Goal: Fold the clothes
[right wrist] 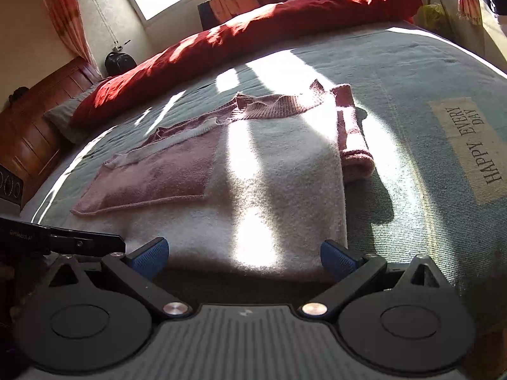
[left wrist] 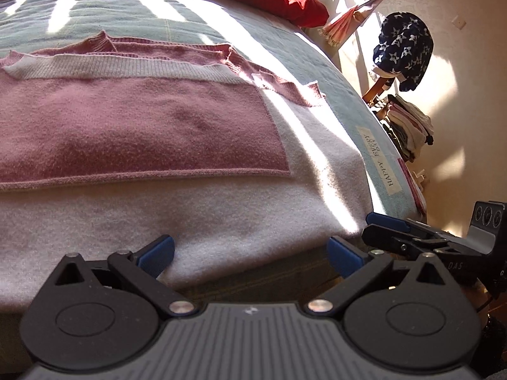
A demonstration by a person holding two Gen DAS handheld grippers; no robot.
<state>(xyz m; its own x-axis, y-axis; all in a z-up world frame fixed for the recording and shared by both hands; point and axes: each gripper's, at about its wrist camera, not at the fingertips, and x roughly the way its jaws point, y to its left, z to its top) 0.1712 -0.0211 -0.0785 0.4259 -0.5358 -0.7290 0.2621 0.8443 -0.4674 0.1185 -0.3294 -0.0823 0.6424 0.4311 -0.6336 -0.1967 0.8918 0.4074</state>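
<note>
Pink knit fills the middle of both views: a two-tone sweater [right wrist: 253, 171] lies flat on the bed [right wrist: 412, 72], its near hem running along the lower part of each frame just ahead of the tongs. The left tongs [left wrist: 250, 255] stand wide apart with nothing between the blue pads [left wrist: 158, 253], poised at the hem; the right tongs [right wrist: 245, 258] are likewise spread and empty, straddling the hem near its right corner. In the right wrist view a folded sleeve [right wrist: 353, 139] lies along the sweater's right edge, and bare teal cover stretches beyond it toward a printed label [right wrist: 469, 145]. A red quilt [right wrist: 253, 31] bounds the far side at the top.
</note>
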